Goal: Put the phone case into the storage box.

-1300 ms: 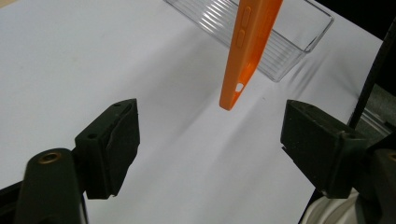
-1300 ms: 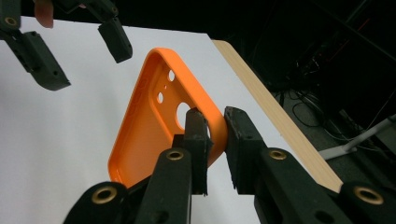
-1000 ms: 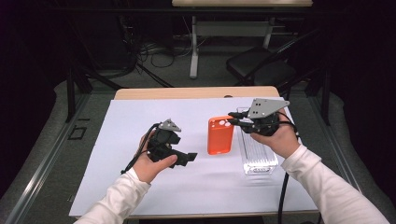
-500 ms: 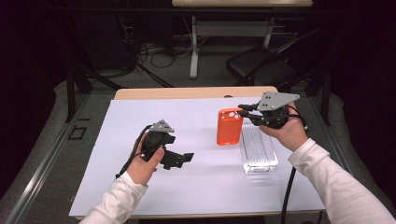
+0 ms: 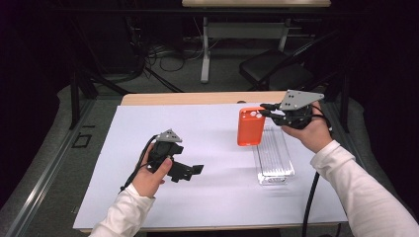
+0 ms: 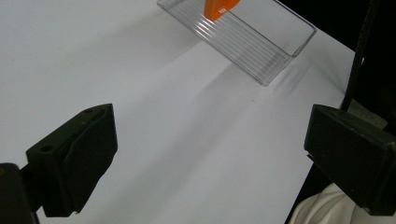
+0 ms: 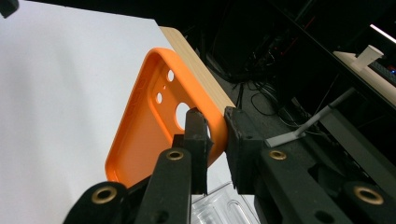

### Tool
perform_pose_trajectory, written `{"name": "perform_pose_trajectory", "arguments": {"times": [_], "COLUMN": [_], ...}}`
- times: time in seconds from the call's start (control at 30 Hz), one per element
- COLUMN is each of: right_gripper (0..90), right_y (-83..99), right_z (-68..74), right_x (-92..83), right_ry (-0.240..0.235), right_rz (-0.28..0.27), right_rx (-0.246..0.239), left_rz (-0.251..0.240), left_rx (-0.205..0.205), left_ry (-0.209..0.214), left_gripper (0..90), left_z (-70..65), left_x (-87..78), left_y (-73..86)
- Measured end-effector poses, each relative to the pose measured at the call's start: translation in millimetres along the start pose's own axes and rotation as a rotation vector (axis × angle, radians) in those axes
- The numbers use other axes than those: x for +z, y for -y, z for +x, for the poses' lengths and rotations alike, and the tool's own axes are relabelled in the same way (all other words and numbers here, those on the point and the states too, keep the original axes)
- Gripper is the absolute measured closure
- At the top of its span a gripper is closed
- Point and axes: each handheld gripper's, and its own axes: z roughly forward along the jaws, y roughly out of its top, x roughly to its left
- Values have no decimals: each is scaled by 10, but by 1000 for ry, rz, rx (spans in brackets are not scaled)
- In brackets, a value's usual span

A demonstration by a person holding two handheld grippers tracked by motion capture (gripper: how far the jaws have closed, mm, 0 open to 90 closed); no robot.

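right gripper: clamped on the top corner of the orange phone case, one jaw inside by the camera cutouts, the other outside on the rim.

orange phone case: hanging upright off that grip, over the far end of the clear ribbed tray. Can't tell if its bottom edge touches the tray or floats just above.

clear ribbed tray: on the white sheet near the table's right edge, long side running front to back, looks empty.

left gripper: jaws wide apart, just been opening, nothing between them but bare sheet. Parked toward the middle-left of the table, well clear of the tray.

step in hand: looks like carrying the case to the tray and lining it up. Placing not done yet.

next move: probably tip the case from upright to flat, match its long side to the tray's long side, lower until it rests inside the walls, then let go.

watch out: corner grip only, so the case could swing or catch on the tray wall and shove the tray around.

left gripper job: free to pin the tray's near end if it slides.
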Motion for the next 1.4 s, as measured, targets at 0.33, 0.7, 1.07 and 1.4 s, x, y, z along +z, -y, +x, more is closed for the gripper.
{"name": "perform_pose_trajectory", "arguments": {"times": [0.33, 0.7, 1.07, 1.4], "right_gripper": [797, 797, 797, 797], "right_y": [5, 104, 128, 211], "right_z": [-133, -254, -391, -456], "right_x": [-16, 7, -23, 50], "right_ry": [27, 67, 118, 161], "right_rz": [18, 40, 52, 83], "right_rx": [-17, -22, -64, -120], "left_rz": [-8, -42, -37, -38], "left_rx": [-3, -15, -34, -40], "left_ry": [-13, -33, -12, -6], "left_gripper": [5, 5, 5, 5], "left_z": [15, 23, 51, 82], "left_x": [10, 34, 125, 122], "left_y": [45, 31, 91, 137]}}
